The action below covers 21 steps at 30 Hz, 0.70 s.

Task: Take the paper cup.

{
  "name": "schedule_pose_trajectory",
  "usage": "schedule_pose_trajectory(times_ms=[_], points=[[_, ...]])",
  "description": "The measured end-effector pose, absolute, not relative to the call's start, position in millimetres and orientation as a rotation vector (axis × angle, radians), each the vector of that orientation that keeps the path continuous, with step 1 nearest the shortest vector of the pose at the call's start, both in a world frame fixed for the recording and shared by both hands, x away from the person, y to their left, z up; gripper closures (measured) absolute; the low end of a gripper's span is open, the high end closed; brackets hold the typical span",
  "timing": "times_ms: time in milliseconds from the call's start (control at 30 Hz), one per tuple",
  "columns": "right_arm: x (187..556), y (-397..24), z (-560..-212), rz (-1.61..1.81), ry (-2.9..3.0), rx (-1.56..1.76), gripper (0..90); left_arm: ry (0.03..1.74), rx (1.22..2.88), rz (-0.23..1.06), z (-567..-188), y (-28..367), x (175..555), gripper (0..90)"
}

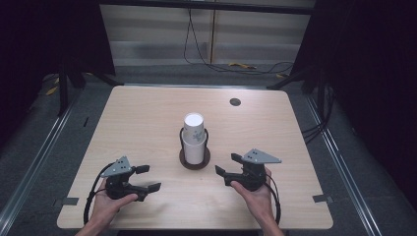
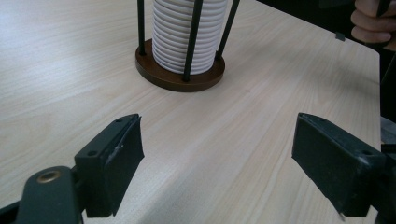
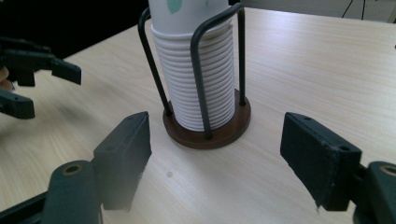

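A stack of white paper cups stands upside down in a black wire holder with a round brown base at the middle of the light wooden table. The top cup bears small green marks. My left gripper rests near the front left, held in a hand, its jaws open and pointing right toward the holder. In the left gripper view the jaws stand wide with bare table between them, short of the base. My right gripper is at the front right, open, facing the cups with nothing between its jaws.
A dark round grommet sits in the table's far right part. Grey tape tabs mark the front corners. Cables lie on the floor beyond the far edge. Dark stands flank the table.
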State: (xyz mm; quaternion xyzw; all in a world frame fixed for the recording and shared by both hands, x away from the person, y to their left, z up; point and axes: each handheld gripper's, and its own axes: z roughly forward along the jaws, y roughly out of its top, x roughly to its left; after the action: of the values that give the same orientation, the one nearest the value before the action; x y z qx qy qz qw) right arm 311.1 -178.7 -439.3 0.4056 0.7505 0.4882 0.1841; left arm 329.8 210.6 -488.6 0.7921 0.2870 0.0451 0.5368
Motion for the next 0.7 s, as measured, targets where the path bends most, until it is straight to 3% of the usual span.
schedule_pose_trajectory(times_ms=[367, 700], points=[[325, -168, -415, 1.406, 2.172, 1.09, 18.9, 0.669, 1.91, 0.122, -488, 207, 327, 15.8], [341, -158, -404, 1.474, 2.151, 1.074, 19.5, 0.649, 1.92, 0.115, -488, 203, 323, 15.7]])
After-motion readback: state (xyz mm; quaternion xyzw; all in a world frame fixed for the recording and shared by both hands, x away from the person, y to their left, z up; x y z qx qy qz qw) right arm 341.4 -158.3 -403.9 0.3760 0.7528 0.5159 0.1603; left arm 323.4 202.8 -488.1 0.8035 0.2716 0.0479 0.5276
